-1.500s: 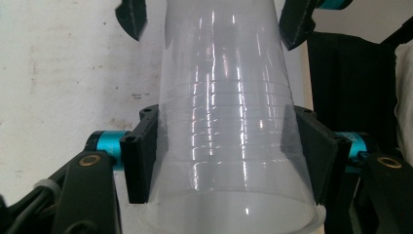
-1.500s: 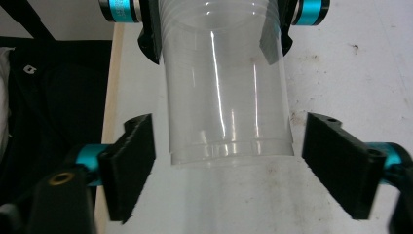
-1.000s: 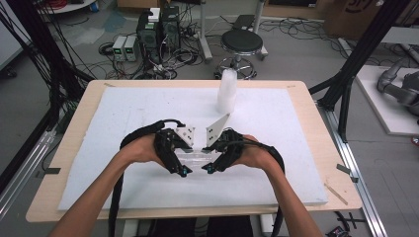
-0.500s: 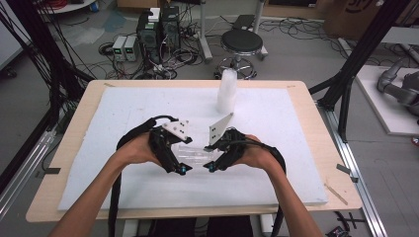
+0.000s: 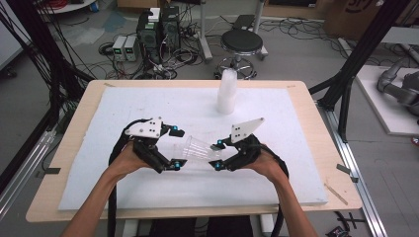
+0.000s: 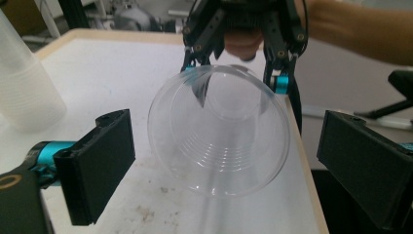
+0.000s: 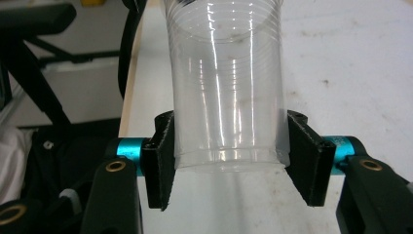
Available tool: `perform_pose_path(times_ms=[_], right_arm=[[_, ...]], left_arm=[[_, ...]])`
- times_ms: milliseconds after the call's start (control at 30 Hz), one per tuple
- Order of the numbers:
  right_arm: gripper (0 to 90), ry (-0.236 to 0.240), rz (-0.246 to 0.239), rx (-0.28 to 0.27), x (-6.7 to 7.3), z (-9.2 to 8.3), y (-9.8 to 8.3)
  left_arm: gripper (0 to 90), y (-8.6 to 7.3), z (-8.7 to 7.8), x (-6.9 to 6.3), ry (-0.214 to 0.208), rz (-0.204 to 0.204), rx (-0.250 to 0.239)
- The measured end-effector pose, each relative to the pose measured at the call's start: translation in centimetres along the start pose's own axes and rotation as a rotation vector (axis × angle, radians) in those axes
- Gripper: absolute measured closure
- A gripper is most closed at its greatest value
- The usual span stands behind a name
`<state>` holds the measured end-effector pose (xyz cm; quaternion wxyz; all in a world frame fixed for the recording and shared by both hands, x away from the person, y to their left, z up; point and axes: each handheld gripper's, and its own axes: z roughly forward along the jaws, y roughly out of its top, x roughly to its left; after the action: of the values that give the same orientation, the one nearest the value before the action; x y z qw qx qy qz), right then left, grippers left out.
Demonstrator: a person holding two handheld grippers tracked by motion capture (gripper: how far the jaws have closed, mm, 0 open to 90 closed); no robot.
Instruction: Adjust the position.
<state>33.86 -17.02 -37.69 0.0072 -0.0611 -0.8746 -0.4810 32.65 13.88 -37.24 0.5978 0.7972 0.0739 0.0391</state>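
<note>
A clear plastic cup (image 5: 197,149) lies on its side in the air over the white foam board (image 5: 148,103), between my two grippers. My right gripper (image 5: 217,154) is shut on the cup's base; in the right gripper view its gripper (image 7: 229,161) clamps both sides of the cup (image 7: 224,73). My left gripper (image 5: 176,148) stands open at the cup's mouth. In the left gripper view its gripper (image 6: 229,165) has wide-apart jaws flanking the cup's rim (image 6: 219,131) without touching, and the right gripper (image 6: 238,73) holds the far end.
A tall stack of translucent cups (image 5: 227,91) stands upright at the back middle of the board, also seen as the stack (image 6: 24,92) at the left. The board's front edge and the wooden table edge (image 5: 197,212) run just below my hands. A stool (image 5: 242,42) stands beyond the table.
My left gripper has drawn back a little to the left and its jaws now stand apart off the cup. The right gripper keeps its hold on the cup's base.
</note>
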Motion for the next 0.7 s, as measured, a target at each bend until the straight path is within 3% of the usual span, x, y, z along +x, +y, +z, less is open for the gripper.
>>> perform_pose_path(times_ms=[200, 700], right_arm=[[43.2, 0.003, 0.011, -0.072, 0.1, 0.0, -0.8], [43.2, 0.017, 0.007, -0.233, 0.1, -0.4, -2.0]], left_arm=[[6.7, -1.2, -0.2, 0.0, 0.023, -0.012, -0.098], [6.7, -3.0, 1.0, 0.3, -0.014, -0.056, -0.186]])
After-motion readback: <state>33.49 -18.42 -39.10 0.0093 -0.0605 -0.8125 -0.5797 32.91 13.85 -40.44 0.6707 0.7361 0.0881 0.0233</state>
